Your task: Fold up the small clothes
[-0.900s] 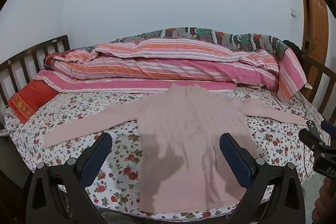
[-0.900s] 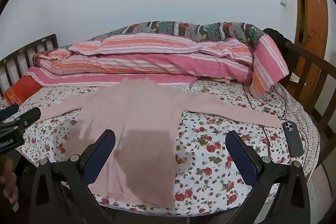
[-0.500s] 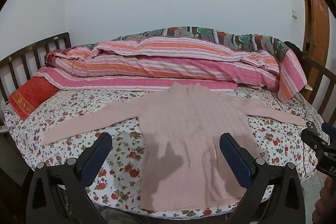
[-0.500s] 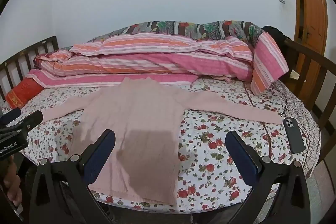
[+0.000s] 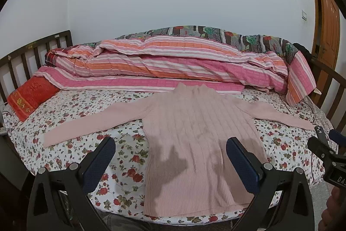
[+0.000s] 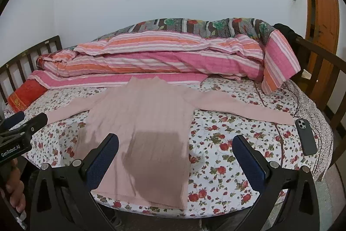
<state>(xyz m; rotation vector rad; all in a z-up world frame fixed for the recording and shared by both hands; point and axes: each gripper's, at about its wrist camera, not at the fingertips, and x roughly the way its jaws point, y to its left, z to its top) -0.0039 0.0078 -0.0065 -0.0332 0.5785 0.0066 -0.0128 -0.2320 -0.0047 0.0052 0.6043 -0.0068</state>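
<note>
A pale pink ribbed knit sweater [image 5: 201, 140] lies flat and face-up on a bed covered by a white sheet printed with red roses [image 5: 71, 135]. Its hem is nearest the viewer, its collar farthest, so the body's long axis runs straight away from the fingers; both sleeves stretch out sideways, crossing that axis.

The left gripper [image 5: 170, 157] hangs above the near edge of the bed with its blue-padded fingers [image 5: 99, 163] spread as wide as they go, holding nothing. The sweater's lower body lies ahead and between them, shifted toward the right finger.

The right gripper [image 6: 175, 155] is likewise spread wide and empty. The sweater's body sits ahead near its left finger, and the long right sleeve [image 6: 240, 108] runs across beyond its right finger, ending just beside a dark smartphone [image 6: 306, 136].

Judging by this, each hand is nearer its own side's sleeve, and neither touches the fabric yet.
</note>
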